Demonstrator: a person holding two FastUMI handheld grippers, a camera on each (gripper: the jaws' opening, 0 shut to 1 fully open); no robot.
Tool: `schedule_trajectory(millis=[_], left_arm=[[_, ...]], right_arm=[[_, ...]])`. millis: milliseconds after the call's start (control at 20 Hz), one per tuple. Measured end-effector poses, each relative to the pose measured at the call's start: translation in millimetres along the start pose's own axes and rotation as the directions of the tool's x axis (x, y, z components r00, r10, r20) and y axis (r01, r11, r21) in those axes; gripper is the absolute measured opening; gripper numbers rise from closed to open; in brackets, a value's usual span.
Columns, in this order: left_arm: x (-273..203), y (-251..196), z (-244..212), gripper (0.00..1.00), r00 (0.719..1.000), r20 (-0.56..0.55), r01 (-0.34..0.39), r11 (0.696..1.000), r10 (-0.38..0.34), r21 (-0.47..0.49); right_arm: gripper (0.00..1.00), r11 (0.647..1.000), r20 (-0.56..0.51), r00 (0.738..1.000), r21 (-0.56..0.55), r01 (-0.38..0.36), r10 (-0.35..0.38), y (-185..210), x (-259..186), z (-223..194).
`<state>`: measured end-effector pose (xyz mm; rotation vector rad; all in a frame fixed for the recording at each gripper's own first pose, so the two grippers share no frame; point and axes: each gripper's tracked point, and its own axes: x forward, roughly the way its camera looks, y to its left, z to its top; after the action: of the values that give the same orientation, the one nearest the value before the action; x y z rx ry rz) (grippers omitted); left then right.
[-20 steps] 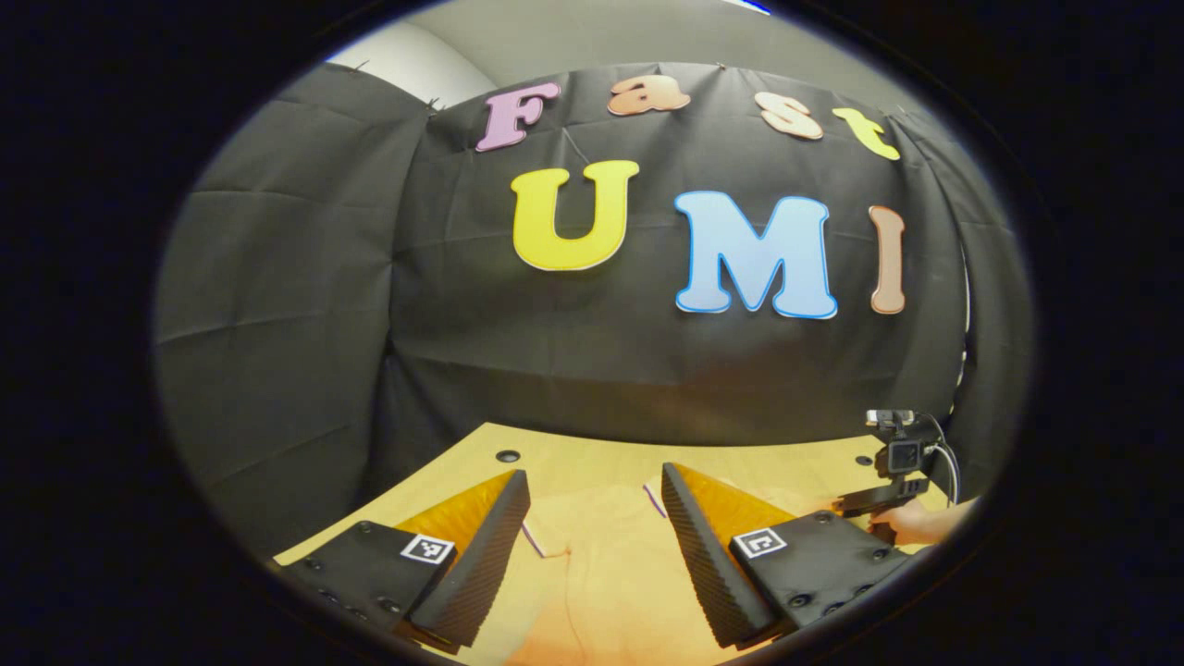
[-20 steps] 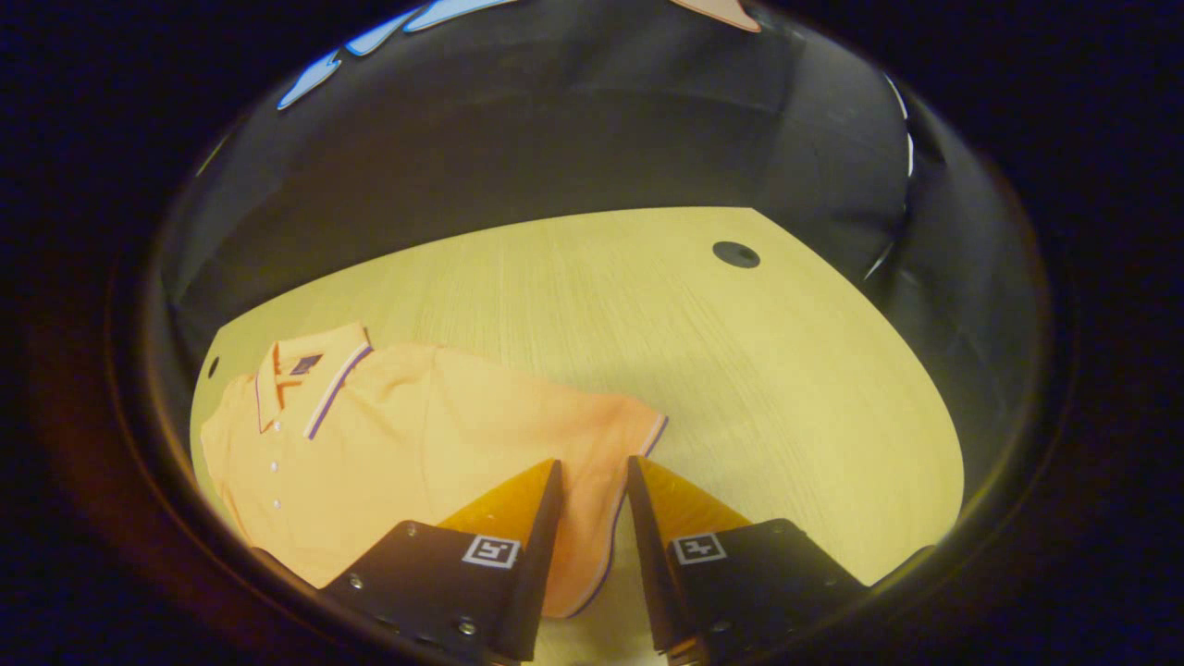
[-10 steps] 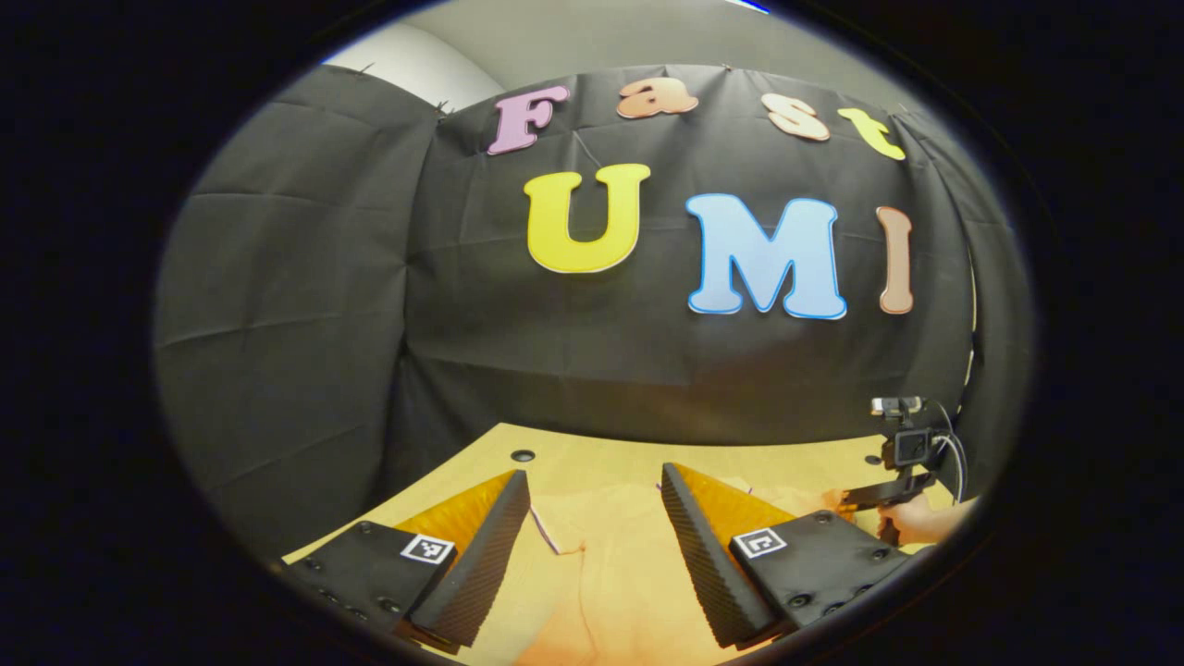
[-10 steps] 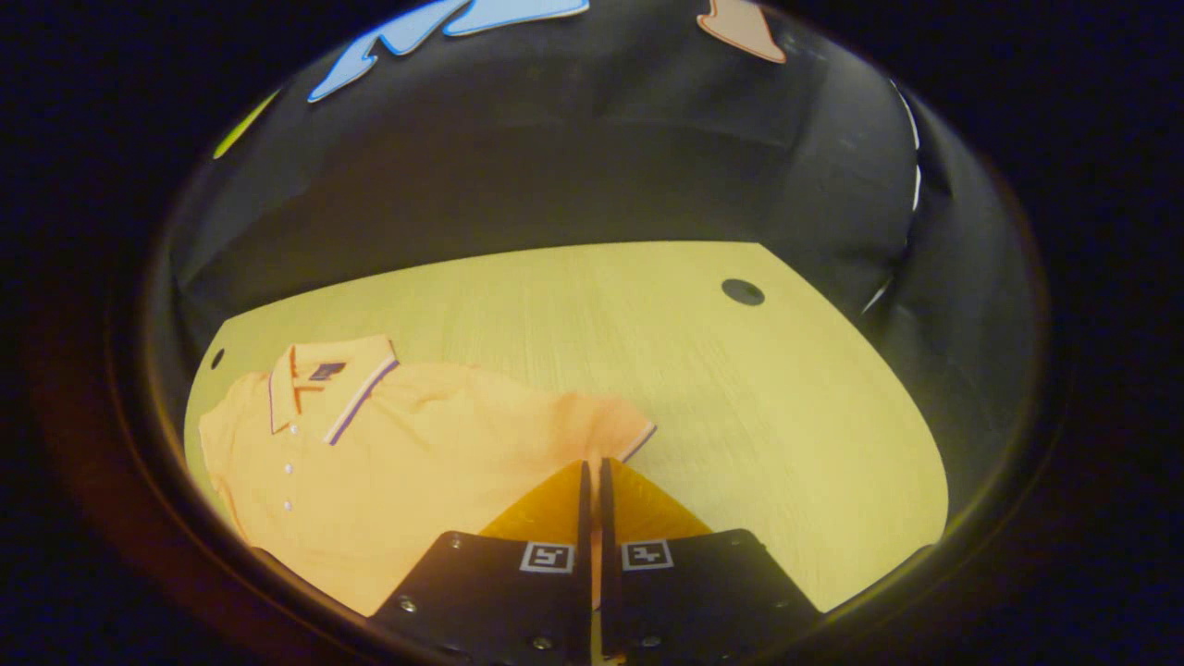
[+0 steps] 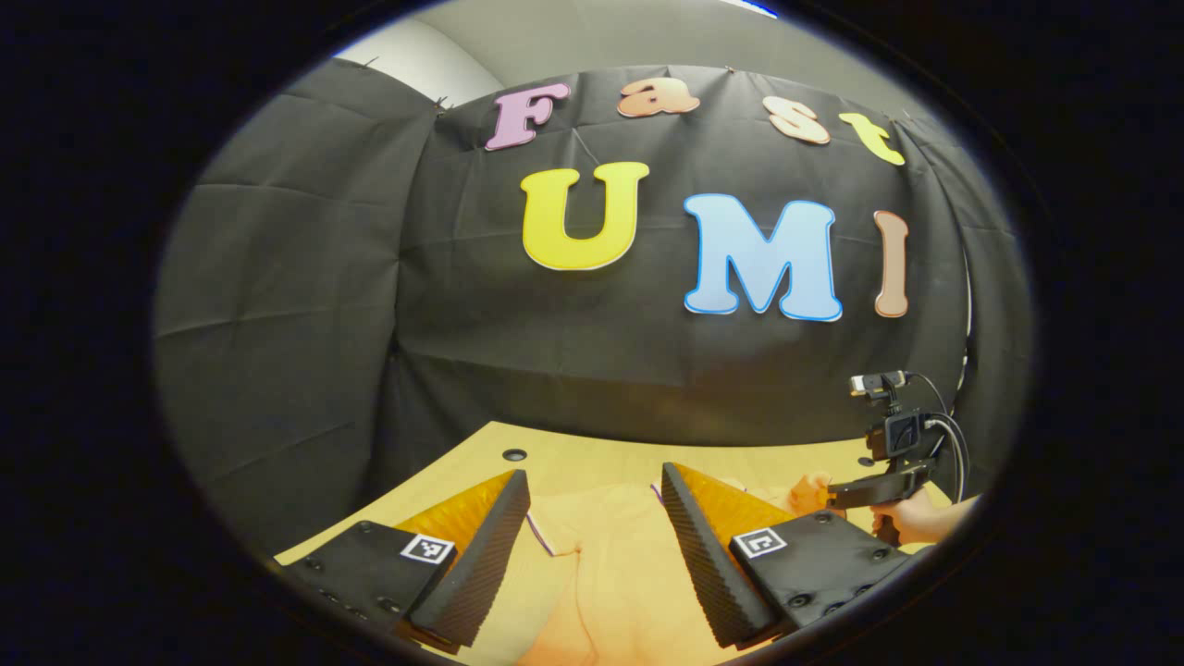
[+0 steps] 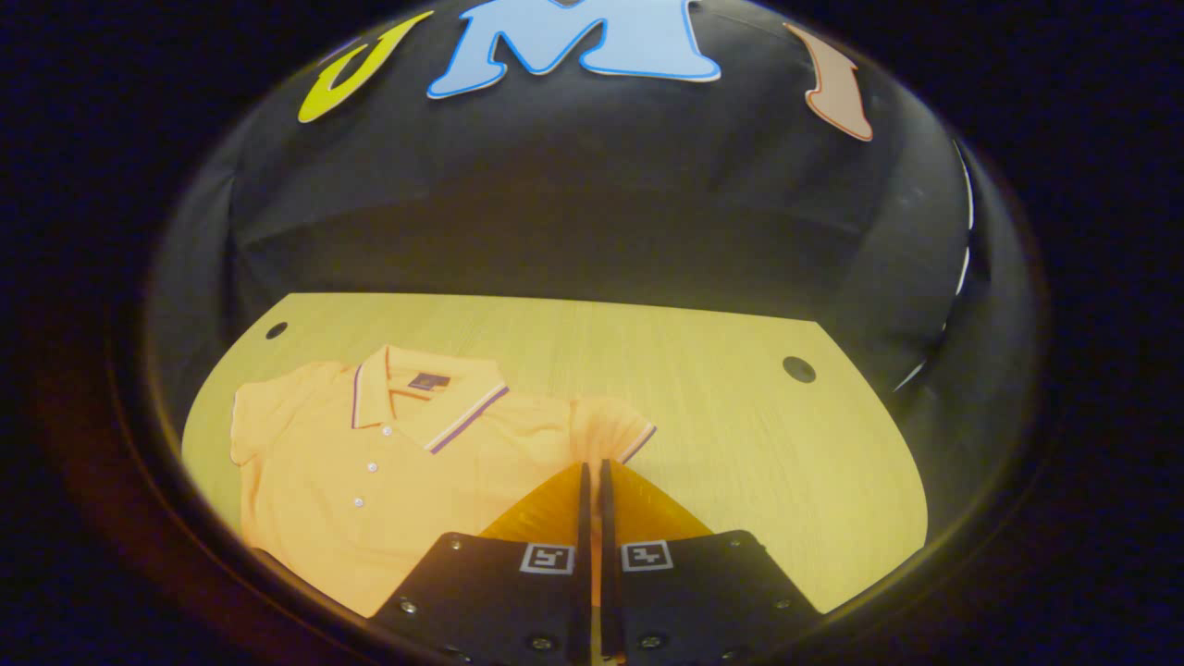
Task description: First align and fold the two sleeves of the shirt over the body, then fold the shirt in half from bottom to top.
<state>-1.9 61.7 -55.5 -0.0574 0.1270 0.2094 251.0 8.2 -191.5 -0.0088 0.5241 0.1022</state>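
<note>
An orange polo shirt [image 6: 370, 472] with a striped collar [image 6: 435, 402] lies face up on the wooden table [image 6: 740, 425]. My right gripper [image 6: 592, 470] is shut on the shirt's near sleeve [image 6: 610, 430], whose striped cuff bunches just beyond the fingertips. In the left gripper view my left gripper [image 5: 592, 486] stands open low over the shirt [image 5: 610, 573], with cloth showing between its fingers and nothing gripped. Far right in that view, a hand [image 5: 916, 520] holds the right gripper [image 5: 837, 499], with a fold of the orange sleeve [image 5: 803, 490] at its tips.
The table has small round holes near its far corners [image 6: 798, 369] [image 6: 276, 329] [image 5: 513, 455]. Bare wood stretches to the right of the shirt in the right gripper view. The black booth wall stands close behind the table's far edge.
My right gripper closed on the sleeve, then rose and tilted up with it, so more wall shows. The left gripper stayed open and hardly moved.
</note>
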Motion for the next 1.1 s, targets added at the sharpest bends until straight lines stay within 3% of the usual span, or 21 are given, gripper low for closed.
schedule_trajectory(millis=[300,750,800,950,1050,1100], left_arm=[[-4,31,-13,0.95,0.998,-0.024,-0.058,0.998,0.058,-0.021],[4,46,-15,0.95,0.997,-0.034,-0.076,0.997,0.075,-0.018],[6,45,-15,0.95,0.997,-0.035,-0.071,0.997,0.071,-0.017],[13,38,-18,0.95,0.998,-0.04,-0.04,0.999,0.039,-0.018],[19,32,-20,0.95,0.999,-0.041,-0.009,1.0,0.009,-0.019],[24,28,-19,0.95,0.999,-0.04,0.011,1.0,-0.012,-0.019]], right_arm=[[0.05,0.997,-0.058,0.995,-0.006,-0.08,0.08,43,8,-15],[0.09,0.995,-0.11,0.989,-0.018,-0.1,0.098,64,17,-31],[0.12,0.994,-0.108,0.988,-0.013,-0.11,0.107,66,15,-31],[0.38,0.994,-0.077,0.992,-0.015,-0.106,0.104,65,4,-21],[0.46,0.993,-0.044,0.993,-0.006,-0.114,0.114,67,-15,-11],[0.55,0.993,-0.026,0.993,0.0,-0.118,0.118,69,-24,-7]])
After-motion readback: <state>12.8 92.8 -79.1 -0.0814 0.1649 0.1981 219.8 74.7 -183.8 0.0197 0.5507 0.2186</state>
